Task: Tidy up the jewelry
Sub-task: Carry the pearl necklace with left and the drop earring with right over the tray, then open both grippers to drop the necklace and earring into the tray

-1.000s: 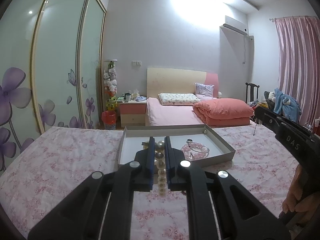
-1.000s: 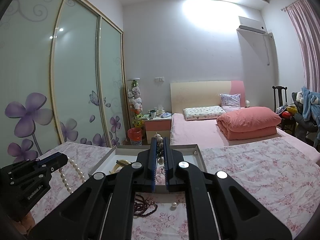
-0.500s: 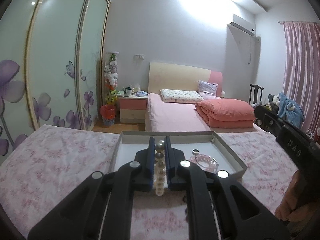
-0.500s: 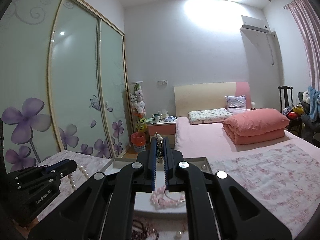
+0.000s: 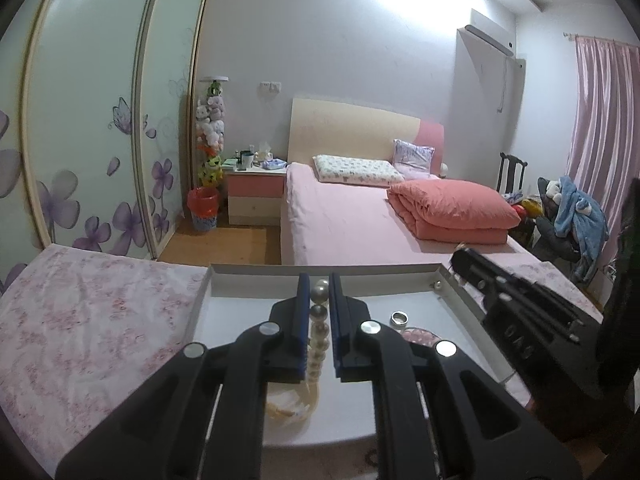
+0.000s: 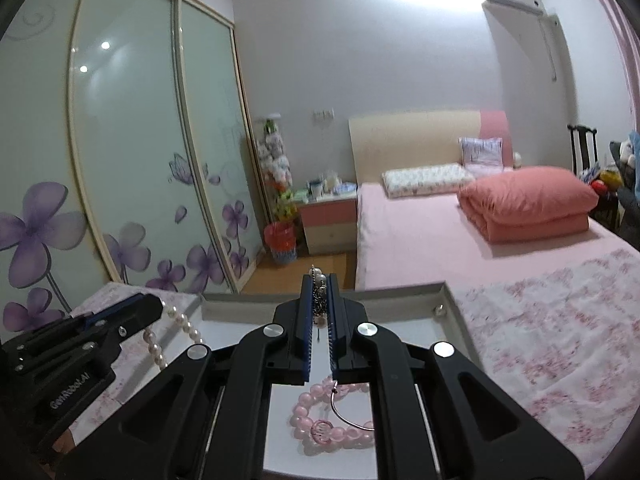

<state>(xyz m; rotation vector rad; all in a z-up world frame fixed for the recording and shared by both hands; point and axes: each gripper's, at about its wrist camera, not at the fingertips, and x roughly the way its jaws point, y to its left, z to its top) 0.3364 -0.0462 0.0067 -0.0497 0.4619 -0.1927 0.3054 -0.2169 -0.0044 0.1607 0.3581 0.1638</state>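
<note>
My left gripper (image 5: 319, 300) is shut on a white pearl necklace (image 5: 318, 344) and holds it over the shallow grey tray (image 5: 320, 270); the strand hangs down onto the tray floor. In the right wrist view the same pearls (image 6: 176, 332) dangle from the left gripper (image 6: 158, 306). My right gripper (image 6: 319, 292) is shut on a thin silver chain with small pearls (image 6: 319, 300), above the tray (image 6: 448, 292). A pink bead bracelet (image 6: 332, 420) and a thin hoop (image 6: 348, 412) lie in the tray below it. A silver ring (image 5: 399, 318) lies in the tray.
The tray sits on a table with a pink floral cloth (image 5: 92, 320). A small pearl (image 5: 438, 286) lies in the tray's far right corner. A bed (image 5: 360, 220), a nightstand (image 5: 256, 196) and sliding wardrobe doors (image 5: 100, 120) stand behind.
Both grippers have moved forward over the tray, each still holding its piece. The pearl strand now hangs into the tray instead of before it.
</note>
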